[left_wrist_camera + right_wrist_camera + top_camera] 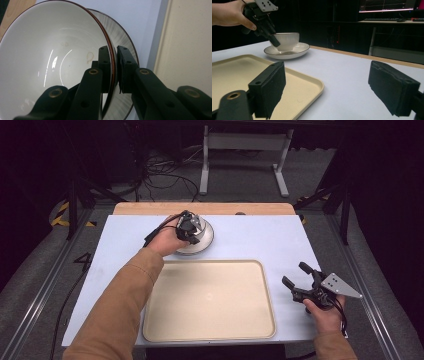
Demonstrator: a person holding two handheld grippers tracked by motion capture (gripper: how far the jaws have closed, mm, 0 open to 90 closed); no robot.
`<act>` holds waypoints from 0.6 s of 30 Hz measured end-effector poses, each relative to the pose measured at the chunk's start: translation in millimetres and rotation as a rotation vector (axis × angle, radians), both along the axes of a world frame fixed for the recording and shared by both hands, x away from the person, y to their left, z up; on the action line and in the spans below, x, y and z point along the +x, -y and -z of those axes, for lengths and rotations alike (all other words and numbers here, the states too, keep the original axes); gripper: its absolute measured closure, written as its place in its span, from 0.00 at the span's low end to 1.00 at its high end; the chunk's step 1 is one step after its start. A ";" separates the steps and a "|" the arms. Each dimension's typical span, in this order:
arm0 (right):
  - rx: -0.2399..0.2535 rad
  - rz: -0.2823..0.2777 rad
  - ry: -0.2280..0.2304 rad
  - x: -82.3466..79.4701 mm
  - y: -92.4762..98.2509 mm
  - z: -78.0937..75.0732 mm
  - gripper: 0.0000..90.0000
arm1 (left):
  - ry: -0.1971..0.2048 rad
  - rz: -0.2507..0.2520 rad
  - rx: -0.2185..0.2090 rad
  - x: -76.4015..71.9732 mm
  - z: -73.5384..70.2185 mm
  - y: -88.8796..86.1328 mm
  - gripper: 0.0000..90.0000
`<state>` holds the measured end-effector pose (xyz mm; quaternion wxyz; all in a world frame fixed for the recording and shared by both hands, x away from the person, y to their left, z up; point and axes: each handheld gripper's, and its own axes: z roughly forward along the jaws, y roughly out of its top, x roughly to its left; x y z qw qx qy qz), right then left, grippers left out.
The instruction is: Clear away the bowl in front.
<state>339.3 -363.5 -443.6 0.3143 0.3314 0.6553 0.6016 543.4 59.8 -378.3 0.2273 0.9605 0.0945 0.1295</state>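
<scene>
A white bowl (50,57) with a brown rim stands on a white saucer (297,50) at the back of the table, left of centre. My left gripper (114,67) is shut on the bowl's rim, one jaw inside and one outside. From the right gripper view the bowl (287,40) sits upright on the saucer with the left gripper (273,40) at its near side. In the high view the left gripper (189,231) covers the bowl (201,226). My right gripper (295,279) stands open at the table's right, nothing between its jaws (327,95).
A cream tray (210,300) lies empty at the front middle of the pale blue table top (260,240). A wooden strip (200,208) runs along the far edge. Table legs and cables are on the floor beyond.
</scene>
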 end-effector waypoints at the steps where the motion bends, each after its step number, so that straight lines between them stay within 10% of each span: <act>1: 0.003 -0.001 0.000 0.0 0.1 -0.1 0.17 | -0.005 -0.004 -0.002 -1.7 -1.9 0.1 0.92; 18: -0.001 0.005 -0.004 0.5 2.0 0.6 0.17 | 0.024 0.017 -0.028 -20.2 -38.1 -7.0 0.92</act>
